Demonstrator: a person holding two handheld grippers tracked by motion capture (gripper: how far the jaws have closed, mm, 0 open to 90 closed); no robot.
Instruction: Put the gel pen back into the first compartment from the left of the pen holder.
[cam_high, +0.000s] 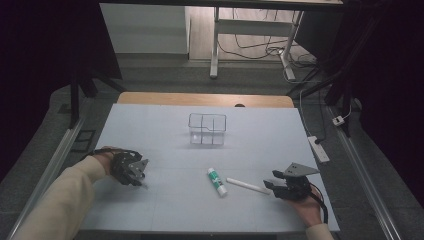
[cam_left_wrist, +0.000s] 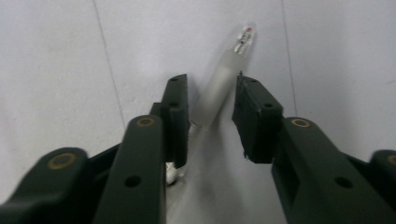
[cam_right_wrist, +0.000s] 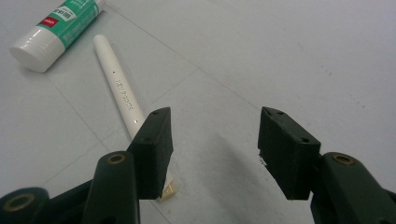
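A clear, frosted pen (cam_left_wrist: 232, 55) lies on the white table between the jaws of my left gripper (cam_left_wrist: 210, 81), which points down at it. The left pad sits against the barrel, and a slim gap shows at the right pad. In the high view this left gripper (cam_high: 141, 180) is at the table's left. My right gripper (cam_high: 270, 184) rests at the right, open and holding nothing. A white stick (cam_right_wrist: 116, 88) runs beside the left jaw of my right gripper (cam_right_wrist: 215, 116), with its near end tucked under that jaw. A green and white glue stick (cam_right_wrist: 56, 28) lies past it.
A clear divided box (cam_high: 207, 129) stands at the table's middle, farther back. The glue stick (cam_high: 217, 181) and white stick (cam_high: 247, 185) lie between the two hands near the front. The white table mat (cam_high: 165, 135) ends at a wooden edge behind; a power strip (cam_high: 318, 148) lies off its right side.
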